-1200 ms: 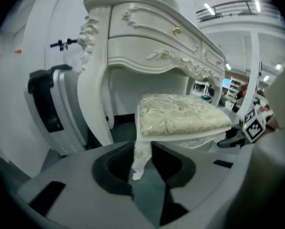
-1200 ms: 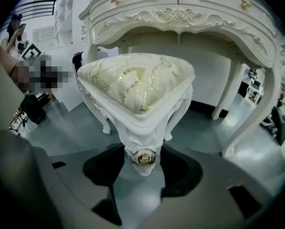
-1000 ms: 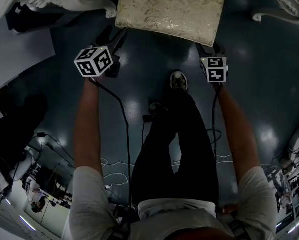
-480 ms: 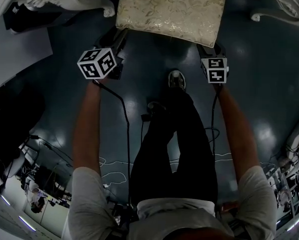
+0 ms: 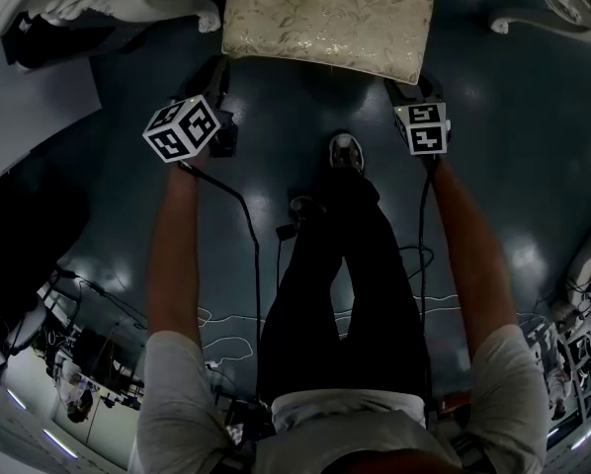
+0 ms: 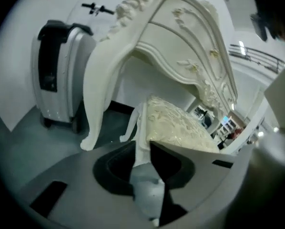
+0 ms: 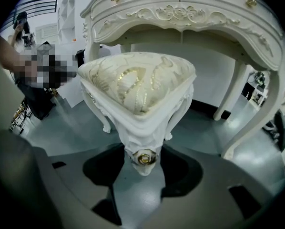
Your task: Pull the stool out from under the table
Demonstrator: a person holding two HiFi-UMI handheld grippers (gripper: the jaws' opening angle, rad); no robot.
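Note:
The stool [image 5: 325, 13], white-framed with a gold-patterned cream cushion, stands at the top of the head view, partly under the ornate white table [image 7: 180, 13]. My left gripper [image 5: 219, 69] is at its near-left corner. In the left gripper view the jaws [image 6: 143, 161] are closing, and the stool's [image 6: 176, 128] thin white corner edge is pinched between the dark pads. My right gripper [image 5: 410, 87] is at the near-right corner. There the stool's [image 7: 137, 80] carved corner with a gold rosette fills the gap of the right gripper [image 7: 143, 160], and both pads sit against it.
A curved table leg [image 6: 97, 94] stands just left of the stool, and more legs [image 7: 247, 113] are on the right. A grey suitcase [image 6: 61, 75] stands beyond the table. The person's shoe [image 5: 347, 154] and loose cables [image 5: 246, 225] lie on the dark floor behind the grippers.
The left gripper has shifted a little left and forward along the stool's near-left corner. The right gripper stays at the near-right corner. The stool sits slightly higher in the head view.

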